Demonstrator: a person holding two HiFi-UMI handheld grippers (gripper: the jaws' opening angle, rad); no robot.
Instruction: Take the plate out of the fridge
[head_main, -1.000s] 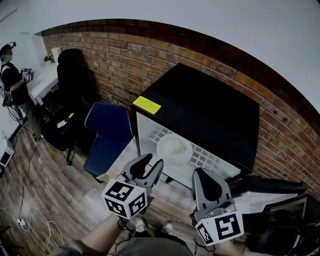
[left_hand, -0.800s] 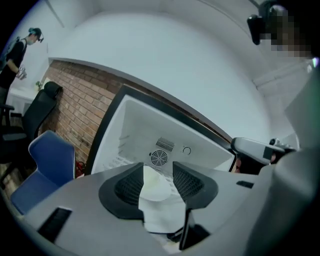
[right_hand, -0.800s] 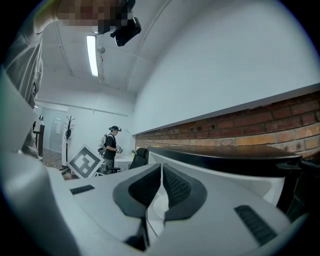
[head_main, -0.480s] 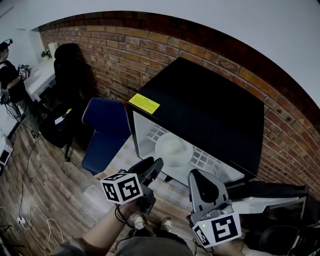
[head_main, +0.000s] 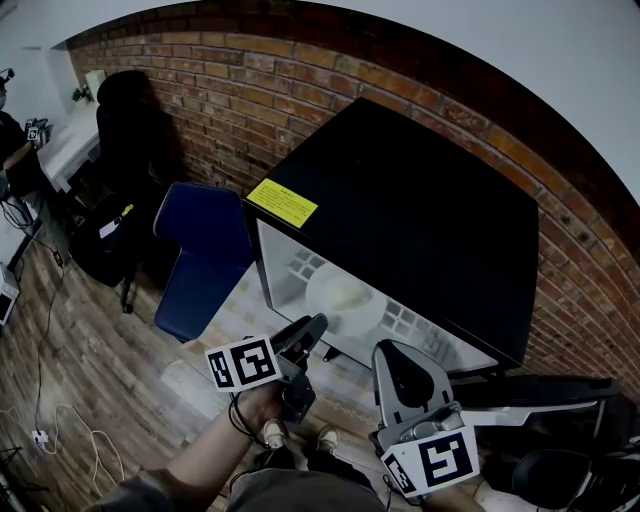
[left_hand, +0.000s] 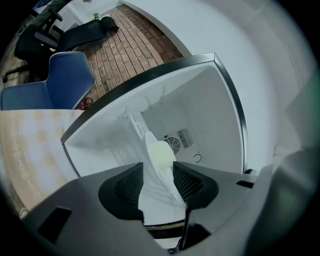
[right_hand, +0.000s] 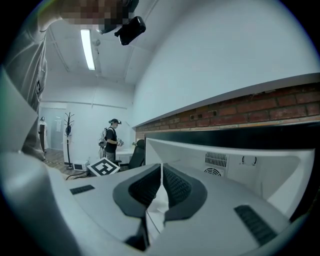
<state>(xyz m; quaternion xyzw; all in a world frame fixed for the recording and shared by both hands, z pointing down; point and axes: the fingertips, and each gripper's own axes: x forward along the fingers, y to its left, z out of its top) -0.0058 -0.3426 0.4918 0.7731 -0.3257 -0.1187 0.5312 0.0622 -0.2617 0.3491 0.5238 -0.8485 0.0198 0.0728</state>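
Change: the left gripper (head_main: 310, 330) has rolled onto its side and sits lower than a second ago. Its jaws have just been opening.
Left gripper now: jaws spread wide, pressing on nothing.
Right gripper (head_main: 398, 352): jaws drawn together, empty.
Hard to make out: a pale round lump (head_main: 347, 292) on the plate; what it is I cannot tell.
Plate (head_main: 335, 312): on the wire shelf (head_main: 400, 318) inside the open fridge (head_main: 420, 220), beyond both grippers and touching neither. In the left gripper view it shows through the gap between the jaws, farther in.
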